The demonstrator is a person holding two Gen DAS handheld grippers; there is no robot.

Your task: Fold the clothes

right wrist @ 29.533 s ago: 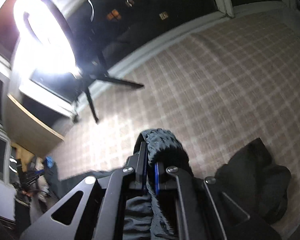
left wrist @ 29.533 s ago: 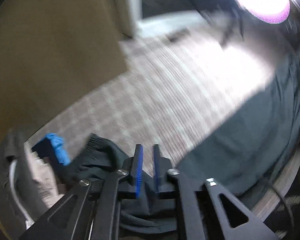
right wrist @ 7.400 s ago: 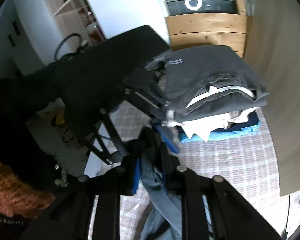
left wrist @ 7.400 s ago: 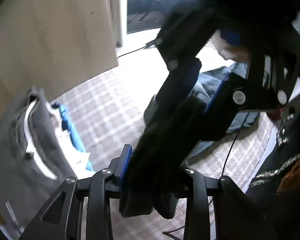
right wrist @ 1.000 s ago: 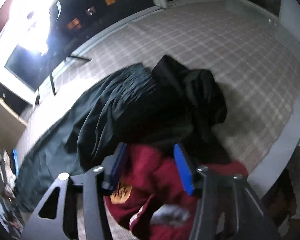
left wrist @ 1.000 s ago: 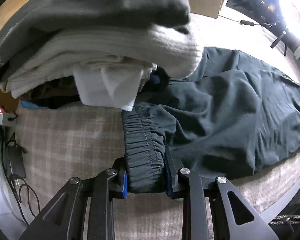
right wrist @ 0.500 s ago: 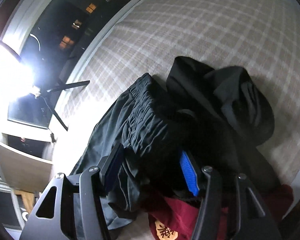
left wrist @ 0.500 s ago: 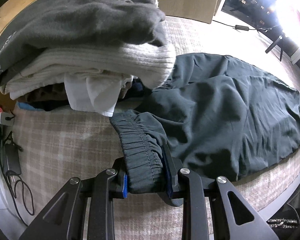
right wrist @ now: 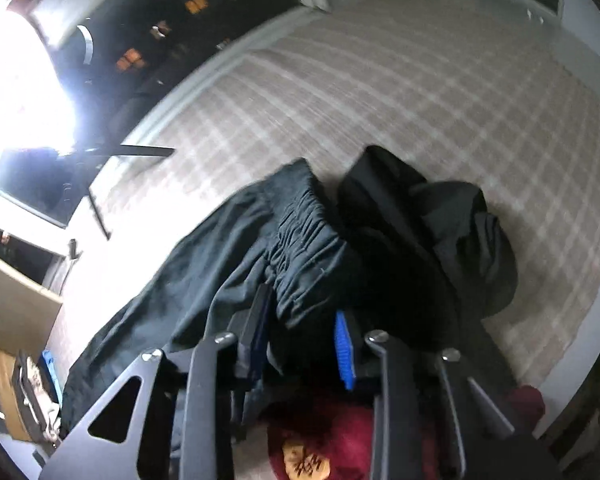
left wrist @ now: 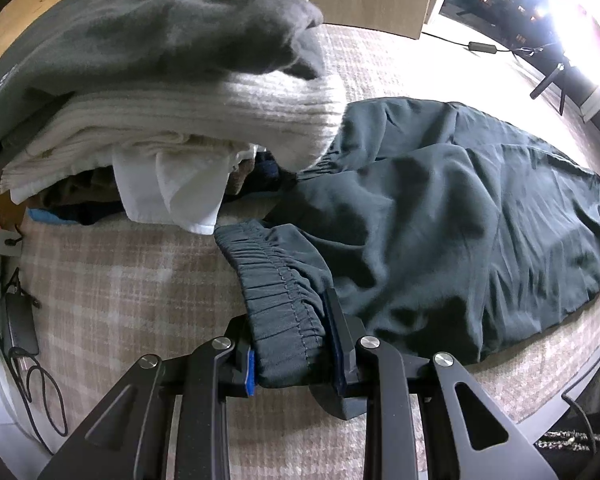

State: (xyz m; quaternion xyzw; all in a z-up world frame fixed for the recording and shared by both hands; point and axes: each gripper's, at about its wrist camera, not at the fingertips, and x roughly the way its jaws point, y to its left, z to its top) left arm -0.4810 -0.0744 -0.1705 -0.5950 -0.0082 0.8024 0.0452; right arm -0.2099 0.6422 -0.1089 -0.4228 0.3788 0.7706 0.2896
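We had the L gripper (left wrist: 292, 364) clamped on the trousers (left wrist: 460, 216) cuff; R gripper (right wrist: 302, 344) gaped over the waistband, prob. next to grip for laying flat.

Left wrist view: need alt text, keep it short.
The left gripper is shut on the gathered elastic cuff of dark teal trousers spread over a plaid-covered surface. A stack of folded clothes, grey on top and cream beneath, overhangs from upper left.
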